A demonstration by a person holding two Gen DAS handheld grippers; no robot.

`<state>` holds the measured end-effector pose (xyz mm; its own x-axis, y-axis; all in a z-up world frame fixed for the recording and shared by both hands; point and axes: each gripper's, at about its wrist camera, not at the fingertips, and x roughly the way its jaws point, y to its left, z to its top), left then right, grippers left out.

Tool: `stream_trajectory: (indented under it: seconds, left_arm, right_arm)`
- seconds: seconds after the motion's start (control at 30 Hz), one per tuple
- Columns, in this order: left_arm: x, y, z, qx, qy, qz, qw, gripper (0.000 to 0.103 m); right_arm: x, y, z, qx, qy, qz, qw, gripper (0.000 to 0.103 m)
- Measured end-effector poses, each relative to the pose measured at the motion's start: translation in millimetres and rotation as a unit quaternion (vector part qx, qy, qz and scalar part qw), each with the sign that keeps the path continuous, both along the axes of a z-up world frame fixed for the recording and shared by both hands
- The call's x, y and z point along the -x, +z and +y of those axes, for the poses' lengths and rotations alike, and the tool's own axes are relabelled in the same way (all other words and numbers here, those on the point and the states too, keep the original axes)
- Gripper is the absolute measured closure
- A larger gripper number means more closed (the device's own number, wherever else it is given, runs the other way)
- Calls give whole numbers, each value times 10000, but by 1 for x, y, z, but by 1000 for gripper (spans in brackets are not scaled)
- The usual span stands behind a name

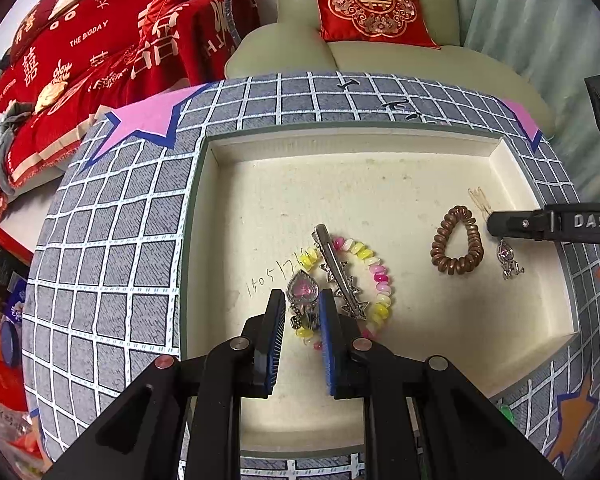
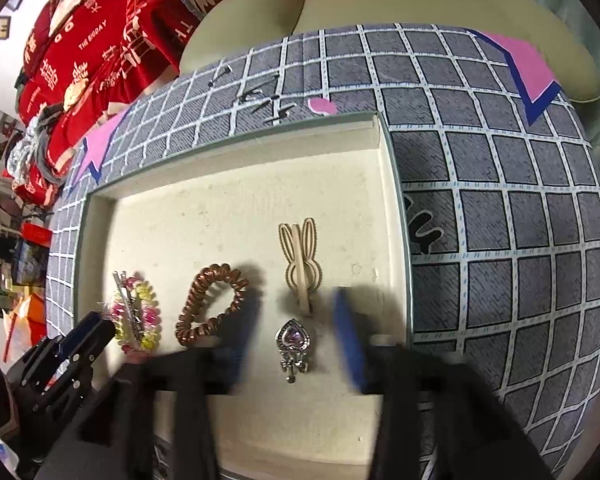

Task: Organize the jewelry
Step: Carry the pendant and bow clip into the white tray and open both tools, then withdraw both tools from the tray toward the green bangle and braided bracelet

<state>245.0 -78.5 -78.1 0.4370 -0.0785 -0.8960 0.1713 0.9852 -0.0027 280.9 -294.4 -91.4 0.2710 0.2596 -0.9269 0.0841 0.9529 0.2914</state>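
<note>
- Left wrist view: the left hand-held gripper (image 1: 302,312) has its jaws drawn close around a heart-shaped pendant (image 1: 305,294), and the blue pads seem to pinch the lower, dangling part while the pink heart pokes out at 12 o'clock.
- The pendant lies on the beaded bracelet (image 1: 374,276), with a silver hair clip (image 1: 340,270) just beside it at 1 o'clock. To do this step well, lift straight up so neither piece is dragged along.
- At 2 o'clock in the cream tray (image 1: 380,140) sit a brown coil hair tie (image 1: 456,242) and a second pendant (image 1: 508,260) below the tip of the right hand-held gripper (image 1: 500,226).
- Right wrist view: the right hand-held gripper (image 2: 300,332) stands with jaws apart and blurred, nothing pressed between them; the second heart pendant (image 2: 293,346) lies free on the tray floor between the fingers.
- A rabbit-shaped clip (image 2: 300,260) lies at 12 o'clock, just above that pendant, and the coil tie is at 10 o'clock.
- My judgement: back this hand away upward, without brushing the pendant it has set down.
</note>
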Motion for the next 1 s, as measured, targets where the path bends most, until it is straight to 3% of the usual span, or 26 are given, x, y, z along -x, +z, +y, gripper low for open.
stream_trajectory:
  seconds: [0.03,0.07,0.13,0.33,0.37,0.5,0.53,0.57,0.7,1.0]
  left_arm:
    - [0,0,0,5,-8,-5,10000,74]
    - [0,1,1,8,-17,-2,10000,43]
    - [2,5,3,3,48,-133,9999,0]
    - [7,18,3,56,14,-362,9993,0]
    - [9,20,3,64,10,-405,9992,0]
    - [22,31,2,-26,-83,-580,9983,0]
    - [25,33,3,-64,-94,-627,9980,0]
    - [28,34,4,-78,-123,-655,9977,0]
    - [45,40,8,-29,-224,-595,9980,0]
    - [89,36,26,123,-235,-260,9993,0]
  right_arm:
    - [1,3,0,-13,-2,-31,10000,43]
    - [1,5,0,-21,-6,-48,10000,43]
    - [2,10,1,-61,-28,-94,9999,43]
    - [10,27,-1,-246,-143,-288,9992,30]
    - [12,30,-1,-284,-158,-326,9989,24]
    - [24,43,-4,-459,-220,-493,9975,20]
    - [28,46,-4,-523,-257,-558,9967,13]
    - [34,51,-5,-590,-301,-670,9955,0]
    - [52,59,-1,-606,-285,-800,9945,0]
    - [97,64,11,-487,-219,-579,9969,0]
